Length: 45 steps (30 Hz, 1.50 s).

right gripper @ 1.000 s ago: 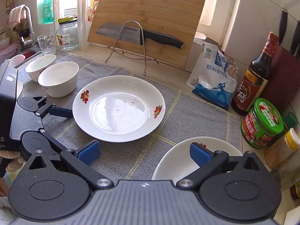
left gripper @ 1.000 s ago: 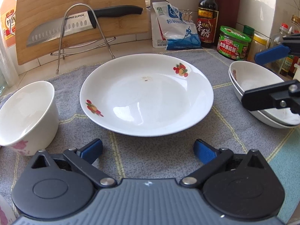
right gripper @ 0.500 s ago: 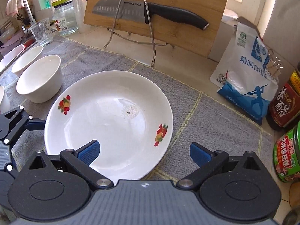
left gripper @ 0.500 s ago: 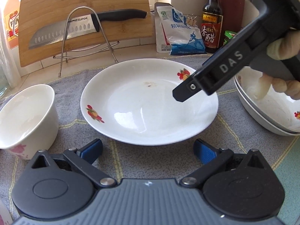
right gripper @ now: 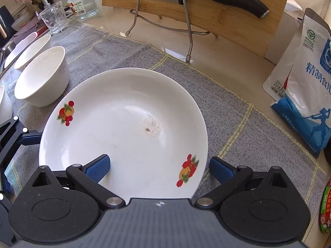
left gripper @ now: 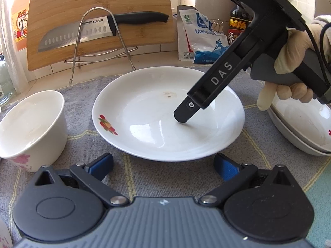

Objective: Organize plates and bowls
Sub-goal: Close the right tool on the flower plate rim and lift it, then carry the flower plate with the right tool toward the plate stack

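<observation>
A white plate with fruit prints (left gripper: pixel 149 122) (right gripper: pixel 124 128) lies on the grey cloth. My right gripper (right gripper: pixel 159 168) is open, one finger over the plate's inside and one outside its right rim. In the left wrist view its body (left gripper: pixel 219 76) reaches down over the plate. My left gripper (left gripper: pixel 163 165) is open and empty, just short of the plate's near rim. A white bowl (left gripper: pixel 31 126) (right gripper: pixel 41 78) stands left of the plate. Stacked plates (left gripper: pixel 302 128) sit at the right.
A cutting board (left gripper: pixel 99 20) leans at the back with a knife (left gripper: pixel 99 31) on a wire stand. A salt bag (left gripper: pixel 202 39) (right gripper: pixel 306 78), a sauce bottle (left gripper: pixel 238 26), further bowls (right gripper: pixel 31 47), a glass (right gripper: pixel 54 19) and a jar (right gripper: pixel 81 0) stand around.
My right gripper has swung from the stacked plates at the right to over the fruit-print plate and come down around its rim. My left gripper has barely moved.
</observation>
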Each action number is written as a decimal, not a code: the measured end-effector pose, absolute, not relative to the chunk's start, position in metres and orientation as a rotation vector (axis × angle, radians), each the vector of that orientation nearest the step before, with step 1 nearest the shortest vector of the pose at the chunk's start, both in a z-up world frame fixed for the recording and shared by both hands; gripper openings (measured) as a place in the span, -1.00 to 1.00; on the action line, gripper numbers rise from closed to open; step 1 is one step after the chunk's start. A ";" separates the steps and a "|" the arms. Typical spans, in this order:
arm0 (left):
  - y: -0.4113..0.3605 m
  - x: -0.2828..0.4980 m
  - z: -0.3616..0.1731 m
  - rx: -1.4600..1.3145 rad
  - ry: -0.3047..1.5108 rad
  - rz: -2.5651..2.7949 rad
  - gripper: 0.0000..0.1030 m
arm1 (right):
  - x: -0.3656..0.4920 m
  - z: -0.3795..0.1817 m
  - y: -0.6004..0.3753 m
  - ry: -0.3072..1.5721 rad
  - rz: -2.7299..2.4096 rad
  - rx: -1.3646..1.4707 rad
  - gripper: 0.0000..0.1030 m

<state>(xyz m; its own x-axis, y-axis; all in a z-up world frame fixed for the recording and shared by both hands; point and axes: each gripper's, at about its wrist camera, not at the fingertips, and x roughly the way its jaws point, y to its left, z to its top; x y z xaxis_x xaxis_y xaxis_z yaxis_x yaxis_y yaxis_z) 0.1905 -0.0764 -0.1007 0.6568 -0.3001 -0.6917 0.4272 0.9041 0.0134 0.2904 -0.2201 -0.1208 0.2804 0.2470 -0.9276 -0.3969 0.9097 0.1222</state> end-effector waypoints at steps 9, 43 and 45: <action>-0.075 0.196 -0.101 0.196 0.750 -0.444 1.00 | 0.296 -0.123 -0.221 1.169 0.500 -0.188 1.00; -0.080 0.196 -0.098 0.256 0.721 -0.462 0.98 | 0.350 -0.116 -0.243 1.297 0.751 0.098 0.84; -0.080 0.196 -0.098 0.259 0.722 -0.462 0.98 | 0.351 -0.117 -0.244 1.303 0.750 0.116 0.84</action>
